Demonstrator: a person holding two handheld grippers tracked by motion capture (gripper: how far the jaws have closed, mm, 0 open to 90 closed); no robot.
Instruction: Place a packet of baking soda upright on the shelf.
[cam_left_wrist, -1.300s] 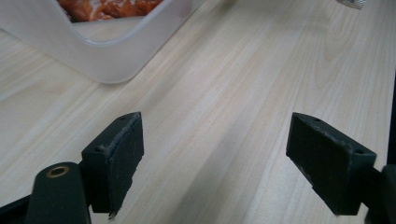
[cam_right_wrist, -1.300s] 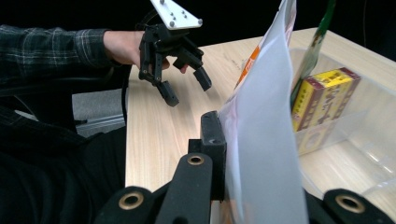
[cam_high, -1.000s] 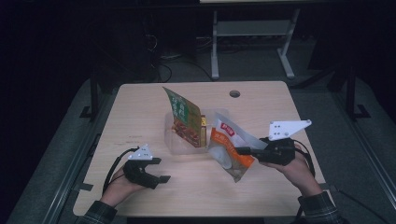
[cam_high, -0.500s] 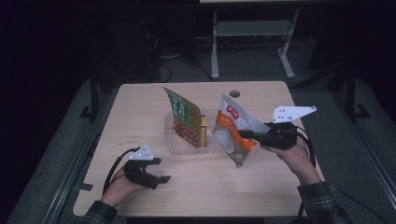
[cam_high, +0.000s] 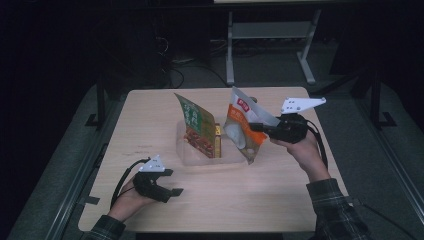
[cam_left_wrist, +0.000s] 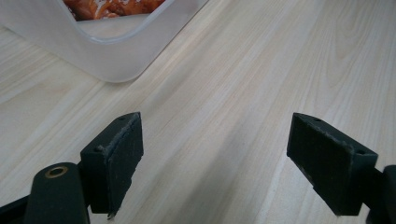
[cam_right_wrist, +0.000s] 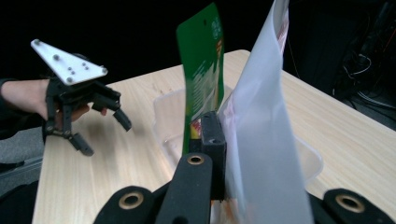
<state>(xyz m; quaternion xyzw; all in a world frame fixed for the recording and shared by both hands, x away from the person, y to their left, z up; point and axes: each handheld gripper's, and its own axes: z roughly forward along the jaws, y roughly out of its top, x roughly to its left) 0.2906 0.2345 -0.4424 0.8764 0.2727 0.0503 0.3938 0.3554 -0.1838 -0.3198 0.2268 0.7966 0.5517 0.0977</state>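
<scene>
The table (cam_high: 235, 200) is pale wood and carries everything, with both forearms reaching in from its near edge. A clear plastic bin (cam_high: 200, 159) sits on it, ahead of and to the right of the left hand-held gripper (cam_high: 167, 189) and just to the left of the right hand-held gripper (cam_high: 255, 126). In the left gripper view a rounded corner of this bin (cam_left_wrist: 116, 65) lies just beyond the spread jaws.

A green pouch (cam_high: 197, 125) stands upright in the bin, leaning slightly; in the right gripper view the green pouch (cam_right_wrist: 203, 74) rises just past that gripper's left jaw. A small yellow packet (cam_high: 218, 142) stands in the bin against the pouch, on the side nearer the right hand-held gripper.

An orange and white bag (cam_high: 245, 127) hangs lifted over the bin's right end, its lower corner near the rim; I cannot tell whether it touches. The right hand-held gripper is pinching this bag at its right edge, and in its own view the bag (cam_right_wrist: 266, 140) is a pale sheet pressed between the jaws.

The left hand-held gripper rests low over bare table, well apart from the bag, its jaws spread wide and holding nothing.
</scene>
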